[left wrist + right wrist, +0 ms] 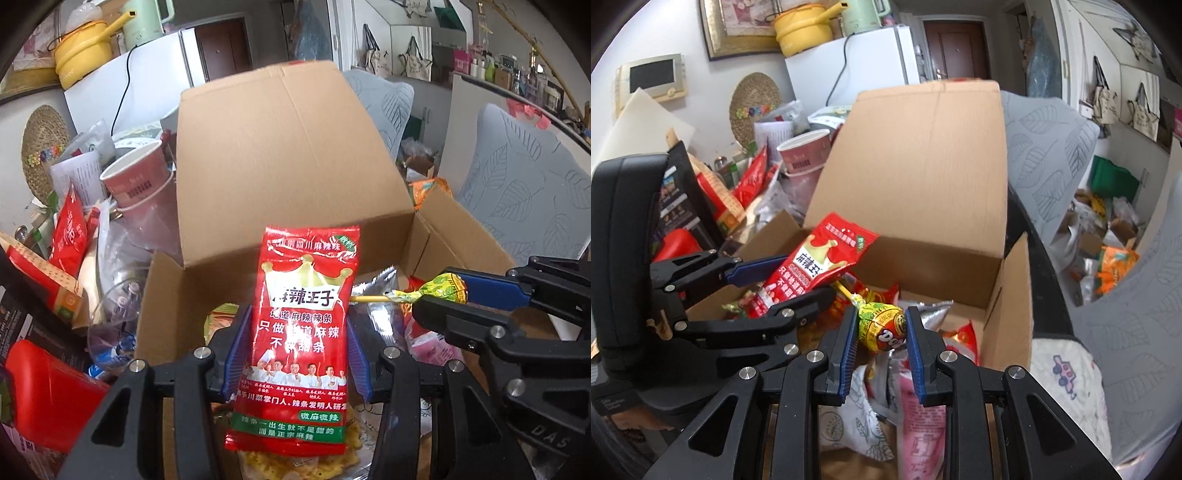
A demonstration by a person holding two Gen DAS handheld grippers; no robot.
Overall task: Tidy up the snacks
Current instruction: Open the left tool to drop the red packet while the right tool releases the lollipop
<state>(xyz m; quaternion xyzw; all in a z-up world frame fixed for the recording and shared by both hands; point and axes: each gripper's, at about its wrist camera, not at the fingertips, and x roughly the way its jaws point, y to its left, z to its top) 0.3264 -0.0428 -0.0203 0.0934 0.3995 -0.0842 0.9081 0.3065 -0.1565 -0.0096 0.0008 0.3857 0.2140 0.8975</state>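
Note:
My left gripper [297, 325] is shut on a red spicy-strip snack packet [301, 325], which stands upright between its blue pads above the open cardboard box [288, 166]. The packet [812, 266] and the left gripper [798, 277] also show at the left of the right wrist view. My right gripper [881, 325] is shut on a yellow-green wrapped lollipop [881, 326], its stick pointing away to the upper left. From the left wrist view the lollipop [439, 291] and right gripper [439, 295] sit at the right, over the box. Several snack bags [923, 424] lie inside the box.
The box's tall back flap [923, 166] stands upright. To its left is clutter: a pink paper cup [136, 177], red packets [70, 232], a red container [48, 395], a clear plastic bag. Grey leaf-patterned cushions [528, 184] lie to the right.

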